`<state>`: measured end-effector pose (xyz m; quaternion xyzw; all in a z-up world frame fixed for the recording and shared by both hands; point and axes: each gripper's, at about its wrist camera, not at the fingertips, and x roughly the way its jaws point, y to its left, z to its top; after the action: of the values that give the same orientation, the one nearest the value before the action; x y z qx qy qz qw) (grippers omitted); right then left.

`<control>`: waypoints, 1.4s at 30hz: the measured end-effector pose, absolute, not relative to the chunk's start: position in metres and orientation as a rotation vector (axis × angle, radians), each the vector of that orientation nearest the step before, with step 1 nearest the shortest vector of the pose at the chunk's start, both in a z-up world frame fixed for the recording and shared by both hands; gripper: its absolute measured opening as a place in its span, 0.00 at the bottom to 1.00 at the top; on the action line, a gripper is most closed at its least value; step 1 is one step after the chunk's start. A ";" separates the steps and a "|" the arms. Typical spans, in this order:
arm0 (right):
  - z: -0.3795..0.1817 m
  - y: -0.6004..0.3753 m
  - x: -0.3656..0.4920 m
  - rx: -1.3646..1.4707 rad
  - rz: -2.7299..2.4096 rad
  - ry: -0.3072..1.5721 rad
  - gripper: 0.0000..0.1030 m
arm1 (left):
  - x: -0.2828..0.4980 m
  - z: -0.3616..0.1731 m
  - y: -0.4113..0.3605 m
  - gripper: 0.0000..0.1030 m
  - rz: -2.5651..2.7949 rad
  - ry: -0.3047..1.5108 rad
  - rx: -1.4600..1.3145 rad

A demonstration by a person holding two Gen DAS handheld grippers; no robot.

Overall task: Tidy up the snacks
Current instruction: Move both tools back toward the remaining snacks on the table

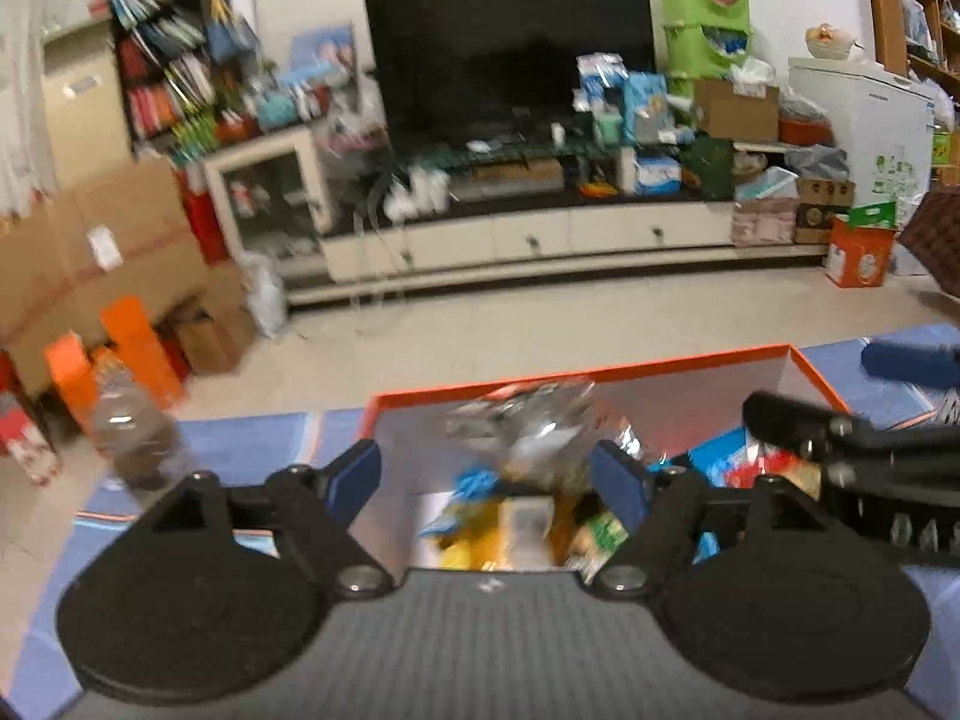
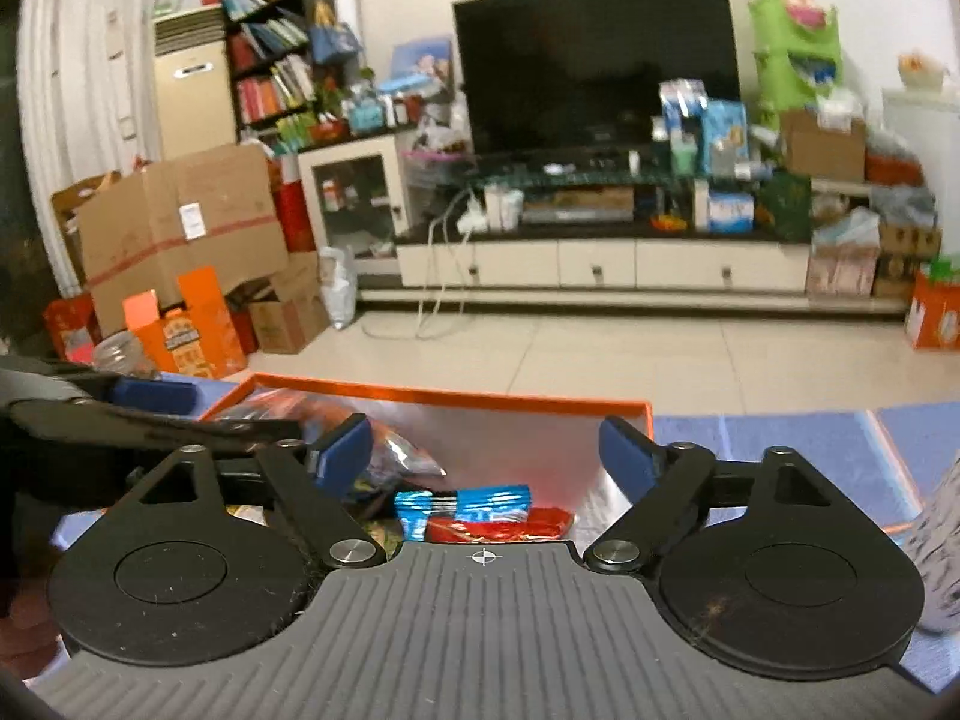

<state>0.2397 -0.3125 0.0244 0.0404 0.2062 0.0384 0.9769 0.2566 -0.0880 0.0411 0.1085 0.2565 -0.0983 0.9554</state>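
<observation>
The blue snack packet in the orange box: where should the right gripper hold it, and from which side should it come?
Grip the blue packet across its short width, near the middle, coming from above. It lies flat and long on a red packet in the box, directly below the open right gripper, so its edges look reachable.

We note box [image 2: 456, 399] rim orange, inner walls silver; one packet [image 2: 462, 501] blue-white, one [image 2: 498, 525] red; finger pads [image 1: 354, 477] blue; mat [image 2: 780, 438] blue, orange-striped
</observation>
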 end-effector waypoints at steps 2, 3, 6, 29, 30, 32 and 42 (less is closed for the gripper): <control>0.029 -0.307 0.223 0.044 0.079 0.406 0.78 | 0.233 0.045 -0.079 0.78 -0.183 0.505 0.220; 0.031 -0.305 0.213 0.030 0.080 0.405 0.78 | 0.222 0.047 -0.075 0.78 -0.182 0.500 0.215; 0.034 -0.300 0.180 0.015 0.078 0.395 0.82 | 0.194 0.054 -0.063 0.84 -0.190 0.501 0.194; -0.055 -0.311 0.094 0.005 0.132 0.667 0.88 | 0.141 -0.027 -0.048 0.90 -0.275 0.705 0.202; -0.057 -0.316 0.094 0.022 0.125 0.676 0.88 | 0.144 -0.028 -0.054 0.90 -0.279 0.700 0.212; -0.058 -0.325 0.097 0.063 0.109 0.684 0.88 | 0.154 -0.028 -0.066 0.90 -0.297 0.679 0.224; -0.057 -0.342 0.102 0.135 0.073 0.676 0.88 | 0.212 -0.048 -0.096 0.76 -0.354 0.773 0.214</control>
<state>0.1022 -0.3424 -0.0572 0.0663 0.3313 0.0359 0.9405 0.2118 -0.0957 -0.0479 0.1038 0.3744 -0.1711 0.9054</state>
